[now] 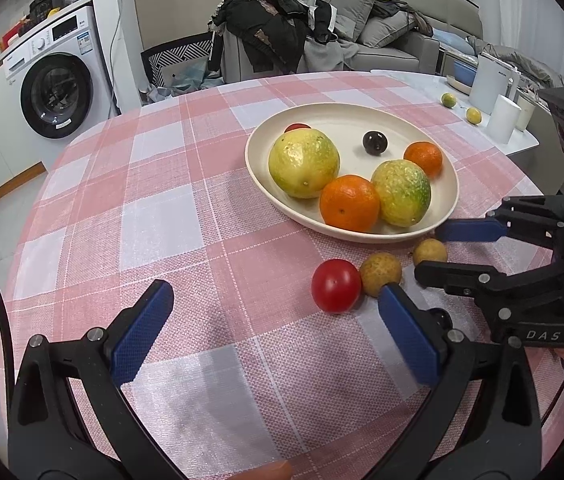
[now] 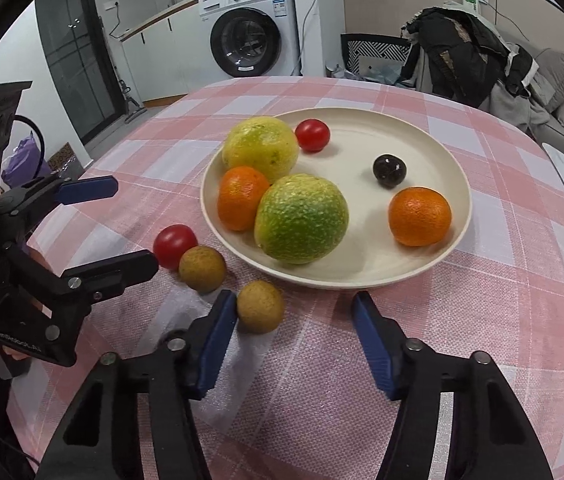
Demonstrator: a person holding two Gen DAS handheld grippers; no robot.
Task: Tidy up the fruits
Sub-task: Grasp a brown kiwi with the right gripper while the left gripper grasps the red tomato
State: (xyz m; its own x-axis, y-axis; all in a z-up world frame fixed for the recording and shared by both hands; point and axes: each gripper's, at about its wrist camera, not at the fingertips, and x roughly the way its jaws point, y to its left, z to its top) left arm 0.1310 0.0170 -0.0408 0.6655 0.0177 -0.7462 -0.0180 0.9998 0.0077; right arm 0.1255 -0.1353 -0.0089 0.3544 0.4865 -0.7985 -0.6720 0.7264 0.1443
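The right tongs point(image 1: 428, 250) bear "DAS", jaws apart around a longan point(image 1: 429, 251), ungripped; the left tongs point(image 1: 276, 304) gape empty over the table point(image 1: 162, 216).

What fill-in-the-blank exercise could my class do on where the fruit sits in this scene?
1. The number of oranges on the cream plate is ____.
2. The single dark fruit lies on the ____.
3. The tomato off the plate is coloured ____.
4. Both brown longans lie on the ____.

Missing words: two; plate; red; tablecloth
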